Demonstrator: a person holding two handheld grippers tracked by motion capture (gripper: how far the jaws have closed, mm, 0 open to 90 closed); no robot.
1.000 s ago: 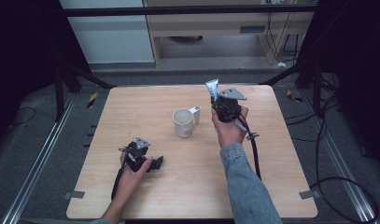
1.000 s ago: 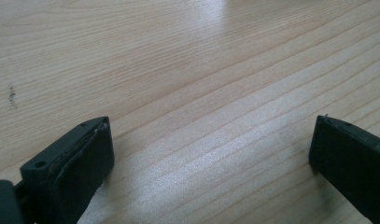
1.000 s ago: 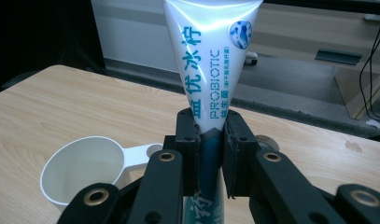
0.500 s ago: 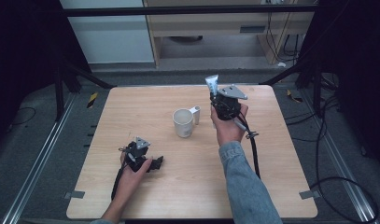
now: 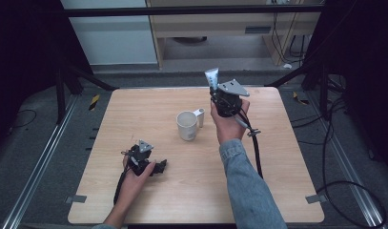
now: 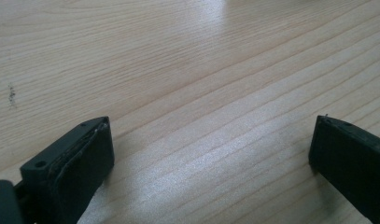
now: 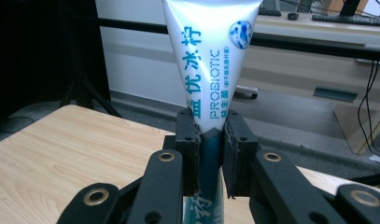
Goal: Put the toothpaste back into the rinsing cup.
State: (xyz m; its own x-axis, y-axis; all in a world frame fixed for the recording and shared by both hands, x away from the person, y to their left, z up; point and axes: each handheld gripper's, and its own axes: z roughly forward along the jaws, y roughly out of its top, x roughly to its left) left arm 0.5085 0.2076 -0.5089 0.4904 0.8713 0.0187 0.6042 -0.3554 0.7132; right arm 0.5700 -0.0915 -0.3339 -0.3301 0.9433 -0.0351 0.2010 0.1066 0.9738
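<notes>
Up near the far right part of the light wooden desk [image 5: 277, 157], the right hand-held gripper [image 5: 214, 87] is lifted off the surface w/ its jaws pointing up and away from the person. They're clamped tight on a white soft plastic toothpaste tube w/ blue-green lettering [image 7: 211, 60]. In the right gripper view [image 7: 211, 154] the pads pinch the tube's lower part and the wide flat end fans out above them, so the tube stands pretty much upright, clear of the desk. In the high view the tube [image 5: 211, 78] pokes up past the grey three-cornered plate on top.

Just left of that hand sits a cream ceramic mug [image 5: 188, 125], upright, handle toward the right gripper, not touching it.

Left hand-held gripper [image 5: 159, 167] rests low on the near left part of the desk, well apart from the mug. Its own view [image 6: 211, 154] has the two black jaws spread wide w/ bare wood grain between them, nothing held.
</notes>
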